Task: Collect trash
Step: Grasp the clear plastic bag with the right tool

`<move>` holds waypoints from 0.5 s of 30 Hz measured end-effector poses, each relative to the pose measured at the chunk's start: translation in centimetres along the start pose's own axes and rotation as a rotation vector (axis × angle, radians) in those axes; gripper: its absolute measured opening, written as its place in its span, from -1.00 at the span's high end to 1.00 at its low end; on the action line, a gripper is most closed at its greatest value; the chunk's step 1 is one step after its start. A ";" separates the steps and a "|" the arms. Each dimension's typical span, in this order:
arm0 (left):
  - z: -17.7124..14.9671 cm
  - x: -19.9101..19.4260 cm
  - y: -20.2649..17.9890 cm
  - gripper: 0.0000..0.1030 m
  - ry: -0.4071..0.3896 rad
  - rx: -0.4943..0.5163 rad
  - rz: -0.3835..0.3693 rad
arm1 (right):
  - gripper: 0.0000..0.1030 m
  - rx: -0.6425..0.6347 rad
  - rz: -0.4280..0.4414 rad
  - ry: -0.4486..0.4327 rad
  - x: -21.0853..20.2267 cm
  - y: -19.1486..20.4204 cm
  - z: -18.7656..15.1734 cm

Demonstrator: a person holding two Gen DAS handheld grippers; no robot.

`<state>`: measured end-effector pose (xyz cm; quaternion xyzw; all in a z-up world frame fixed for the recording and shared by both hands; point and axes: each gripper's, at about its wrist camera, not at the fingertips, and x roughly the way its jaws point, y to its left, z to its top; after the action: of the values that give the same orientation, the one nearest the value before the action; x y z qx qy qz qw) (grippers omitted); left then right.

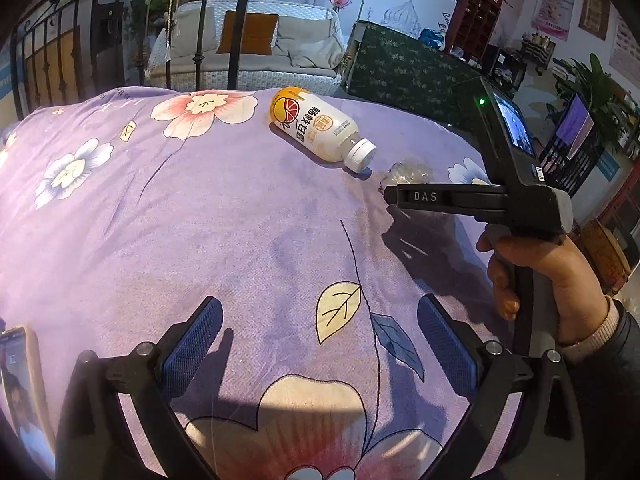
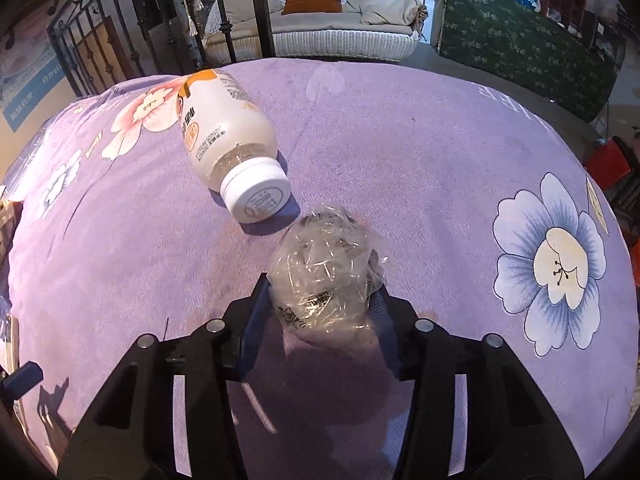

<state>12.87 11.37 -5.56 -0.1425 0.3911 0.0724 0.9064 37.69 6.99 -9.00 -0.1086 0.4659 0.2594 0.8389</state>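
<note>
A white drink bottle [image 1: 320, 130] with an orange label and white cap lies on its side on the purple flowered bedspread [image 1: 200, 220]; it also shows in the right wrist view [image 2: 228, 140]. A crumpled clear plastic wrapper [image 2: 324, 276] sits between the fingers of my right gripper [image 2: 320, 300], which is shut on it just above the bedspread [image 2: 420, 160]. In the left wrist view the wrapper [image 1: 408, 172] shows at the tip of the right gripper [image 1: 394, 196]. My left gripper [image 1: 320, 328] is open and empty over the bedspread, well short of the bottle.
A black metal bed frame [image 1: 240, 24] stands at the far edge. Behind it are a white wicker sofa [image 2: 320, 36] with cushions and a dark green patterned panel [image 2: 528, 44]. A phone [image 1: 20, 380] lies at the left edge.
</note>
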 end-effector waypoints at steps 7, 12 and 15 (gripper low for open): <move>0.3 0.2 -0.5 -0.86 0.001 -0.005 -0.016 | 0.18 -0.012 -0.028 -0.050 -2.1 0.3 -0.9; 2.0 0.4 -0.8 -0.86 -0.027 -0.038 -0.026 | 0.19 0.035 -0.034 -0.075 -4.8 -0.6 -2.1; 3.5 1.0 -1.1 -0.86 -0.037 -0.071 -0.035 | 0.18 0.049 -0.032 -0.100 -6.7 -1.2 -3.1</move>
<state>16.23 11.43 -3.79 -0.1799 0.3688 0.0730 0.9090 33.17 2.44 -5.16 -0.0824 0.4279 0.2398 0.8676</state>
